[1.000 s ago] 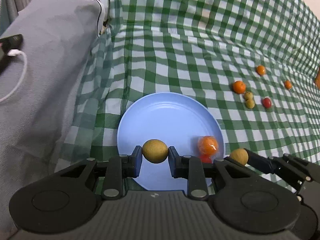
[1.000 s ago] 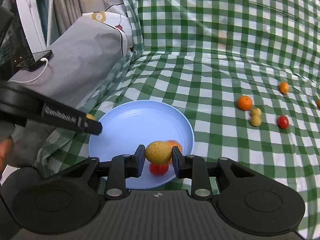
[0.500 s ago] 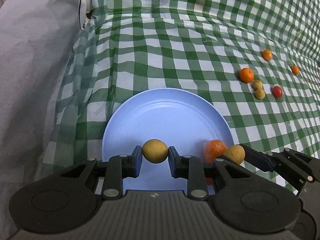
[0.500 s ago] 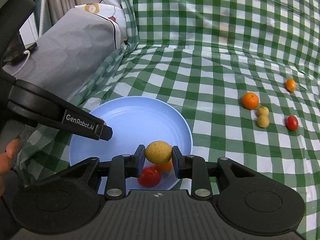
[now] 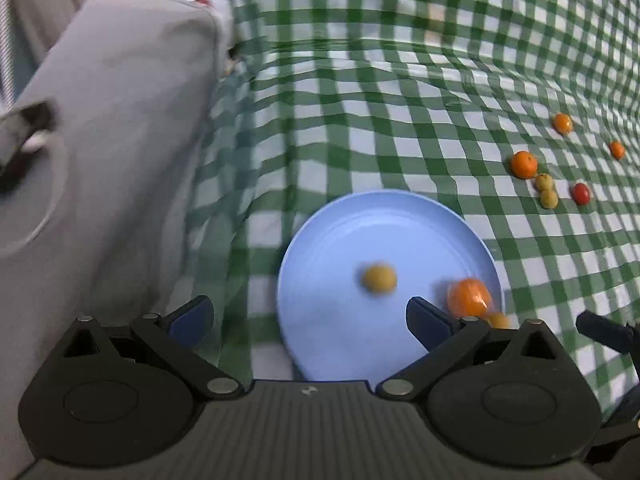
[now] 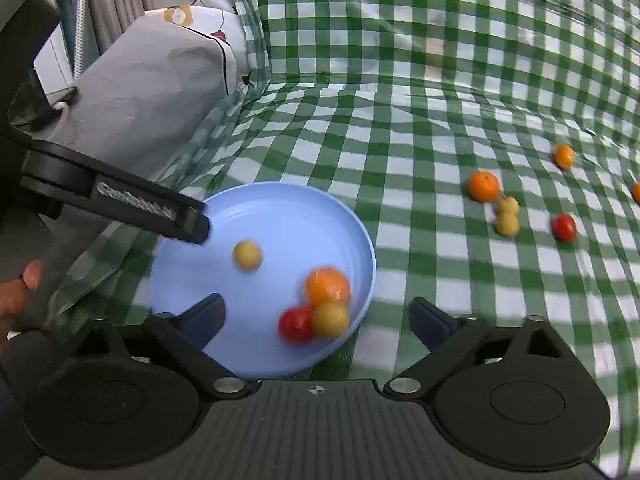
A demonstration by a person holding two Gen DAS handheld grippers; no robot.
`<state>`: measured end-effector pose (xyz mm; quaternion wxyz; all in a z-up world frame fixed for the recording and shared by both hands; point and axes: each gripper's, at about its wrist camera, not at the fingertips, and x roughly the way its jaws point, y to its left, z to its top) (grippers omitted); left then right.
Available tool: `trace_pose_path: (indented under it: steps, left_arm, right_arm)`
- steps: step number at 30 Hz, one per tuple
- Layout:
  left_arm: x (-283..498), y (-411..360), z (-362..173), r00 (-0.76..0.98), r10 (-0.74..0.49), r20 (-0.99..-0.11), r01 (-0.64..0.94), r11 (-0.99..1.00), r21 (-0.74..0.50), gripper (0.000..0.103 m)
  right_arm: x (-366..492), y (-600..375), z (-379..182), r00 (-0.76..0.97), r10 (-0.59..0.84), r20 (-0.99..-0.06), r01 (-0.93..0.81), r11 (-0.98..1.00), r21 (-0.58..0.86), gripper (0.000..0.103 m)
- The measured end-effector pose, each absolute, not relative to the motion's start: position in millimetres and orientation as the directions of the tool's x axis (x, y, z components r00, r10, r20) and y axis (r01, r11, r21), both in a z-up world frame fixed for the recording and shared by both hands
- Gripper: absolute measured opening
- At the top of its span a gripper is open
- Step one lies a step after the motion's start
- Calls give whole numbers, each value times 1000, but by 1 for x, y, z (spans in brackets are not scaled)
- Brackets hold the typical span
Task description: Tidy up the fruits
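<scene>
A blue plate (image 5: 360, 220) (image 6: 280, 208) lies on the green checked cloth. In it are a yellow fruit (image 5: 379, 278) (image 6: 247, 255), blurred, an orange (image 5: 469, 298) (image 6: 328, 286), a red tomato (image 6: 296, 324) and a second yellow fruit (image 6: 330, 319) (image 5: 498, 320). My left gripper (image 5: 308, 316) is open and empty over the plate's near edge. My right gripper (image 6: 318, 316) is open and empty above the plate's near right rim. A left finger (image 6: 188, 222) reaches over the plate in the right wrist view.
Loose fruit lies on the cloth to the right: an orange (image 5: 524, 165) (image 6: 484, 186), two small yellow fruits (image 5: 546, 190) (image 6: 507, 216), a red tomato (image 5: 581, 193) (image 6: 564, 227) and small oranges (image 5: 563, 123) (image 6: 564, 156). A grey covered object (image 5: 120, 120) (image 6: 152, 96) stands left.
Both grippers opened and let go of their yellow fruits, which now lie in the plate. Both grippers pulled back and up from the plate.
</scene>
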<state>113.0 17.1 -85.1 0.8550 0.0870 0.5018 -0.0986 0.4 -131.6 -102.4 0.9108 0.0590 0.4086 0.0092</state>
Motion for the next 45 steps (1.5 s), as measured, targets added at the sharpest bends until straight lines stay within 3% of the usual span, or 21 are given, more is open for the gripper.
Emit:
trace_pose_path:
  steps: [6, 21, 45]
  left_arm:
    - [58, 34, -65, 415, -102, -904, 252, 968, 7, 102]
    - [-53, 54, 0, 588, -101, -803, 208, 978, 29, 102]
    - [-92, 51, 25, 652, -126, -748, 232, 972, 39, 102]
  right_arm:
    - [-52, -130, -70, 674, 70, -735, 28, 992, 120, 102]
    - [-149, -99, -17, 777, 29, -628, 30, 996, 83, 102]
    - [-186, -107, 0, 836, 11, -549, 53, 994, 100, 102]
